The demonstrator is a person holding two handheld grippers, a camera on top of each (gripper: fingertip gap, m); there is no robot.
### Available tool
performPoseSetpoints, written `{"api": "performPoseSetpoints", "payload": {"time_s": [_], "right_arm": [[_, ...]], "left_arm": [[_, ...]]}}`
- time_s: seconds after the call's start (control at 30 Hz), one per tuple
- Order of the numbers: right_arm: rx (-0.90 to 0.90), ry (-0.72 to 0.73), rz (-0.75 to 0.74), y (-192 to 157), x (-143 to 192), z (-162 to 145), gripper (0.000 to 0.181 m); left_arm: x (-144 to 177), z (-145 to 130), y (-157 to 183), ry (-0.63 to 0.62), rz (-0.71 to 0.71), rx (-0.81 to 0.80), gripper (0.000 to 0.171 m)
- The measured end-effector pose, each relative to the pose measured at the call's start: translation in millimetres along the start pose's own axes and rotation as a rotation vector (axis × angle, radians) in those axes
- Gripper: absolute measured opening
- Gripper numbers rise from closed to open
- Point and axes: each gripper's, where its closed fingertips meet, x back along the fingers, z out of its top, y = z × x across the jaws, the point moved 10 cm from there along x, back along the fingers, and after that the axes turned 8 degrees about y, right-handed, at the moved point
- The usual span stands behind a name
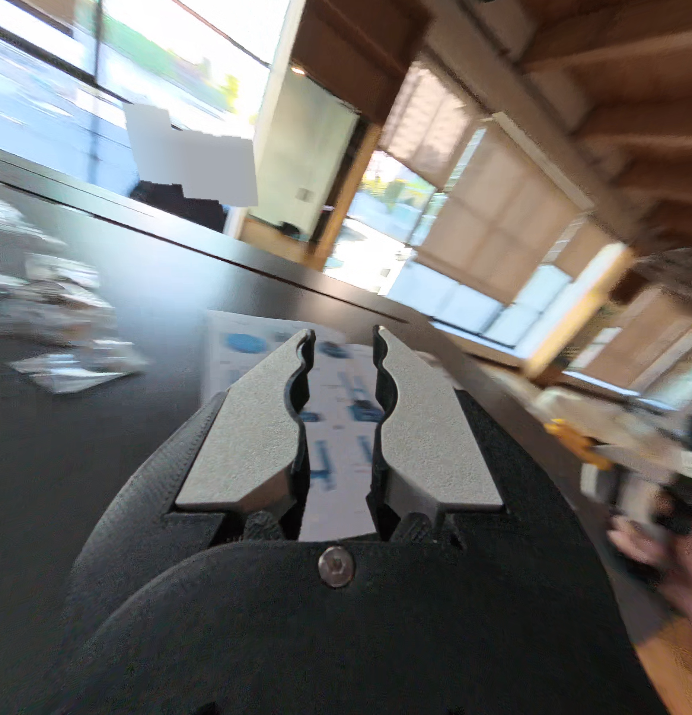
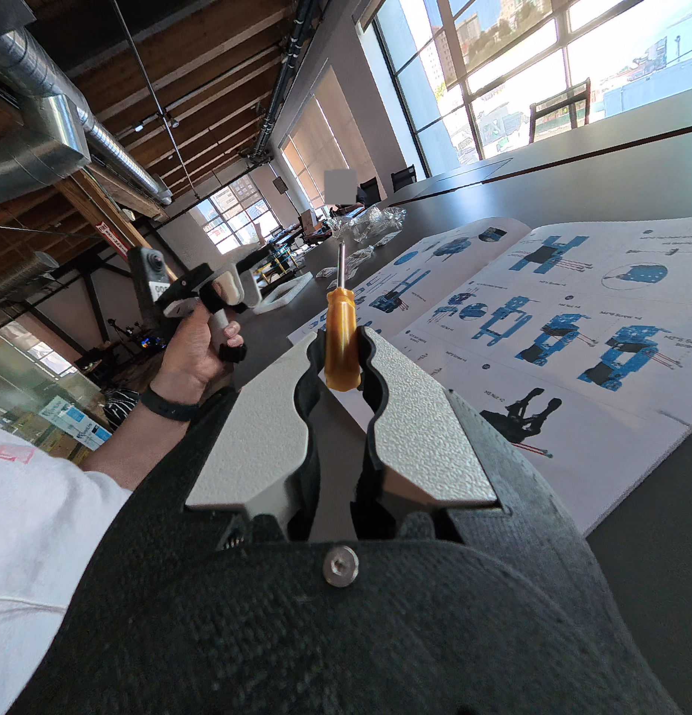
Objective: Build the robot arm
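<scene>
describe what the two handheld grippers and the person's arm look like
Both grippers, left gripper and right gripper, share one build: a textured black printed body, one silver hex screw, and two pale grey speckled fingers with wavy black inner pads. The person wears a white sleeve and a black wristband.

Counts of what shows on and over the table

Two hand-held grippers (image 1: 342,338) (image 2: 338,340), one orange-handled screwdriver (image 2: 341,340), one open instruction booklet (image 2: 568,348) printed in blue and black, one dark table (image 2: 646,580), one white foam piece (image 2: 286,296); the crumpled clear plastic bags (image 2: 367,222) are too tangled to count.
</scene>
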Motion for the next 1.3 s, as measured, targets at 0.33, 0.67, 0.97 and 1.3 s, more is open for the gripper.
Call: {"api": "performPoseSetpoints", "payload": {"time_s": [0.33,0.67,0.97,1.3], "right_arm": [[0.034,-0.006,-0.012,-19,-44,5,0.015],[0.083,0.078,-0.069,-49,-113,-9,0.015],[0.153,0.148,-0.208,-67,-151,-24,0.015],[0.217,0.160,-0.265,-83,-177,-31,0.015]], "left_arm": [[104,84,-148,0.071,0.596,-0.305,0.055],[102,164,-321,-0.031,0.649,-0.180,0.087],[59,241,-400,-0.262,0.179,-0.369,0.080],[-3,268,-415,-1.101,-0.149,-0.634,0.091]]}}
